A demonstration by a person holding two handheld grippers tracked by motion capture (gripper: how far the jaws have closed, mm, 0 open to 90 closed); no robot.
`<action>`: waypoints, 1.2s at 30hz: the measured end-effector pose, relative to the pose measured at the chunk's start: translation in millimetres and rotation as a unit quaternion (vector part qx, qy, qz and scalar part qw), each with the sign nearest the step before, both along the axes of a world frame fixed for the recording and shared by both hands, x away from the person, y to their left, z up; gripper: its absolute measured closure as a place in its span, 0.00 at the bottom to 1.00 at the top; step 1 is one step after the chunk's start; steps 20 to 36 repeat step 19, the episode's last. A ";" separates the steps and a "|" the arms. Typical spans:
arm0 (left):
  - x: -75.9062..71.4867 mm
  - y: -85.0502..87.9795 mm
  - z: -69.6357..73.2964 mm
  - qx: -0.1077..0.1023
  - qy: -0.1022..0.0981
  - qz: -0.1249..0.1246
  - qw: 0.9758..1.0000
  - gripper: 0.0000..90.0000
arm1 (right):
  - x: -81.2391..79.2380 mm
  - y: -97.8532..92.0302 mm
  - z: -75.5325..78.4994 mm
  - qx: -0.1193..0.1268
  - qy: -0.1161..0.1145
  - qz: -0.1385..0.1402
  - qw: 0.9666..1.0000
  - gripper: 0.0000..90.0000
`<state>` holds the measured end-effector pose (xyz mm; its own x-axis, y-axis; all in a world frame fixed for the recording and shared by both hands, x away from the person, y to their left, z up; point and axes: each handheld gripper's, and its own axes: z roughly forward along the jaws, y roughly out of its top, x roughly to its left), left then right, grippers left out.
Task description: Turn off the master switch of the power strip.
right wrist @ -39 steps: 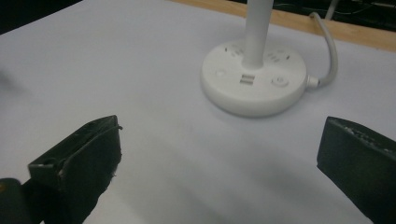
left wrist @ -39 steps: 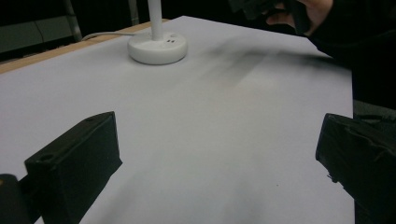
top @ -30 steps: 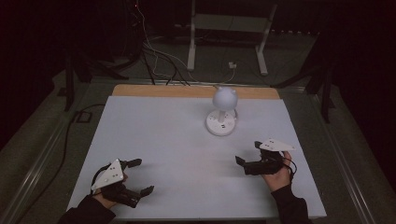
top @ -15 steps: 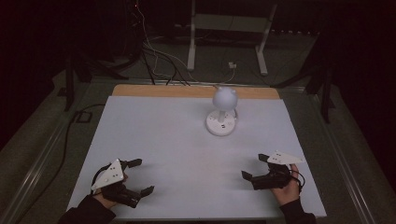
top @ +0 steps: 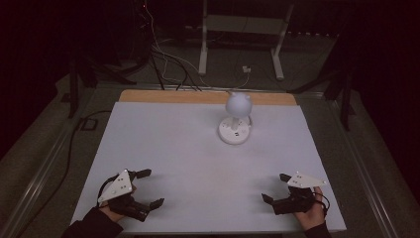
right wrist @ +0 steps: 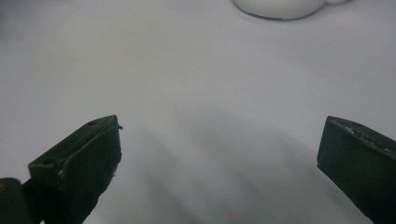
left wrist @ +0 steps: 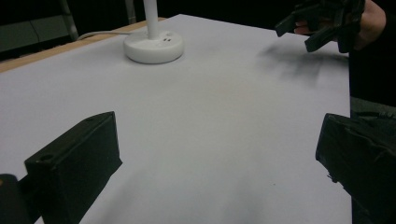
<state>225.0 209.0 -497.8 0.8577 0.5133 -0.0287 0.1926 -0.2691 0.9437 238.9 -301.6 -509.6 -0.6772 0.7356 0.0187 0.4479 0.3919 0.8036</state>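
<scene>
A small white lamp point(top: 236, 115) with a round head and a disc base stands at the back middle of the white table point(top: 188, 153). Its base point(left wrist: 153, 45) is at the top of the left gripper view and its rim point(right wrist: 280, 6) at the top edge of the right gripper view. My left gripper point(top: 150, 188) rests open near the front left corner, nothing between its jaws point(left wrist: 219, 163). My right gripper point(top: 275, 187) is open near the front right, held low over the table, jaws wide apart and empty point(right wrist: 219, 163). The right gripper point(left wrist: 322, 23) also appears far off in the left gripper view.
A wooden strip point(top: 198, 96) runs along the table's far edge. Behind it, cables point(top: 168, 64) lie on the floor and a white metal stand point(top: 242, 39) rises. Dark surroundings ring the table.
My right gripper has drawn back toward the front edge and slightly right, staying open. The left gripper has not moved.
</scene>
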 end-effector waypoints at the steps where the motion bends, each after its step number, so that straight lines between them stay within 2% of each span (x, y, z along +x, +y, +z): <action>1: -0.2 0.1 0.0 0.001 0.000 0.000 1.000 0.00 | 0.6 0.2 -1.2 -0.008 -0.004 -0.003 1.000 0.00; 6: 0.0 0.0 -0.3 0.003 0.001 -0.002 1.000 0.00 | 5.0 2.2 -7.8 -0.027 0.007 -0.001 1.000 0.00; 18: 0.3 -0.6 -0.8 0.002 0.002 -0.004 1.000 0.00 | 7.7 0.9 -9.7 -0.021 0.023 0.001 1.000 0.00; 36: 0.1 -0.8 -0.9 0.002 0.002 -0.003 1.000 0.00 | 7.7 0.9 -9.7 -0.020 0.023 0.000 1.000 0.00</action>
